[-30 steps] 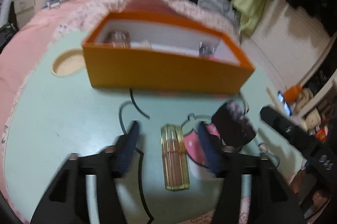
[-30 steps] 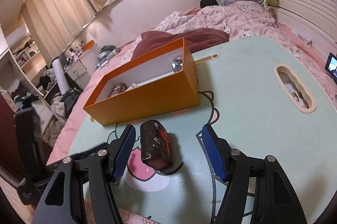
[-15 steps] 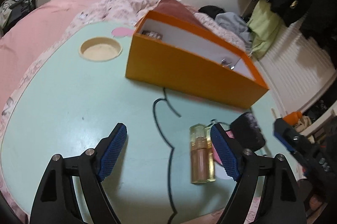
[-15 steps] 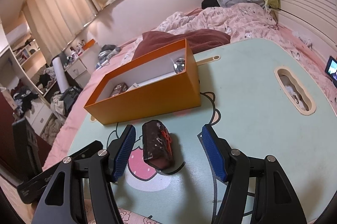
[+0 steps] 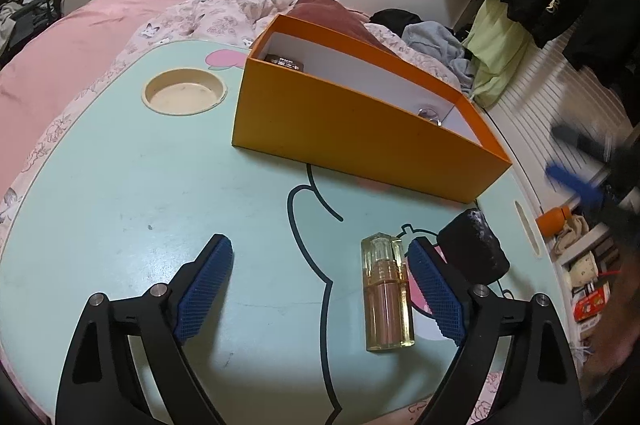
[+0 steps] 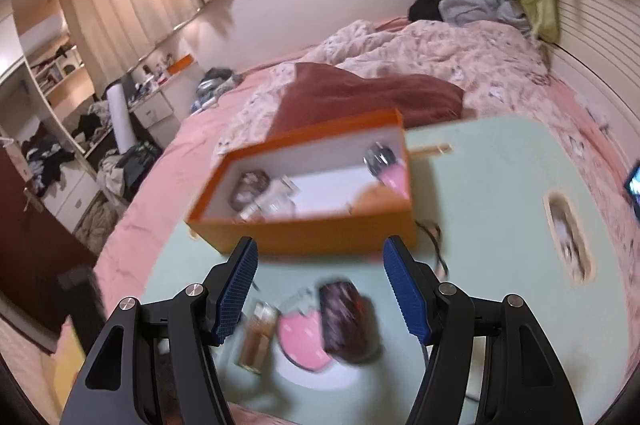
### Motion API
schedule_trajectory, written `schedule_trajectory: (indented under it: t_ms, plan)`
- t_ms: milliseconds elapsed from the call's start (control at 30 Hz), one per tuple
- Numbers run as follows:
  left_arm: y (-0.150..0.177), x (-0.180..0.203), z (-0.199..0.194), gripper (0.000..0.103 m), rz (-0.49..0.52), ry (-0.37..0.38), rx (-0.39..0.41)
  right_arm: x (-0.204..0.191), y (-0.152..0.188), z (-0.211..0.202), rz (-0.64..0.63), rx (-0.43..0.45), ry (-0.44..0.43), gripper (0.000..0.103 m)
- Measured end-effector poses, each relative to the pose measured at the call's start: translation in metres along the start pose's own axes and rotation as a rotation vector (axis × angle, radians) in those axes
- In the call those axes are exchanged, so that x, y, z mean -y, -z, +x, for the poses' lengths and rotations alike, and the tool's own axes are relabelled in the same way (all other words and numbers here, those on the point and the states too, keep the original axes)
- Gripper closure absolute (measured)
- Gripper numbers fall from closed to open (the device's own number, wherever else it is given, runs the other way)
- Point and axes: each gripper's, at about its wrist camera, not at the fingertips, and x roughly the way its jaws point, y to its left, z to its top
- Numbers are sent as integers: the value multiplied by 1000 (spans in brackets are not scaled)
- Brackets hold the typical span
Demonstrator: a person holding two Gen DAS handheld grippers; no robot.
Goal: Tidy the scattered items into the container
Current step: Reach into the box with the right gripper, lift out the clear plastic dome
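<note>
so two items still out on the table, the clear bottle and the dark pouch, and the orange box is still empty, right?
Not quite: the orange box is not empty. The right wrist view shows several small items already lying inside it. The rest holds: the clear bottle and the dark pouch still lie on the table, outside the box.

orange box [image 5: 360, 141]: 1 | clear bottle on table [image 5: 387, 295]: 1 | dark pouch on table [image 5: 472, 251]: 1 | items in box [image 6: 264, 195]: at least 3, blurred | round recess in table [image 5: 184, 93]: 1
</note>
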Motion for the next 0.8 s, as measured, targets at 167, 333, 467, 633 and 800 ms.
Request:
schedule_trajectory:
  t_ms: [167,333,467,633,800]
  plan:
    - [2,-1,-1,14,-6,11,4,-24,-60,48,-62,-217,22,38]
    - [3,1,-2,14,2,3,3,-39,-69,125,-74,-423,53,38]
    - [4,2,-3,14,8,-1,3,-39,-61,176,7,-575,1,38]
    - [4,3,-3,14,10,-4,2,-47,-52,204,-11,-625,25,38]
    - [5,3,-6,14,3,11,7,-47,-50,207,-70,-639,59,82]
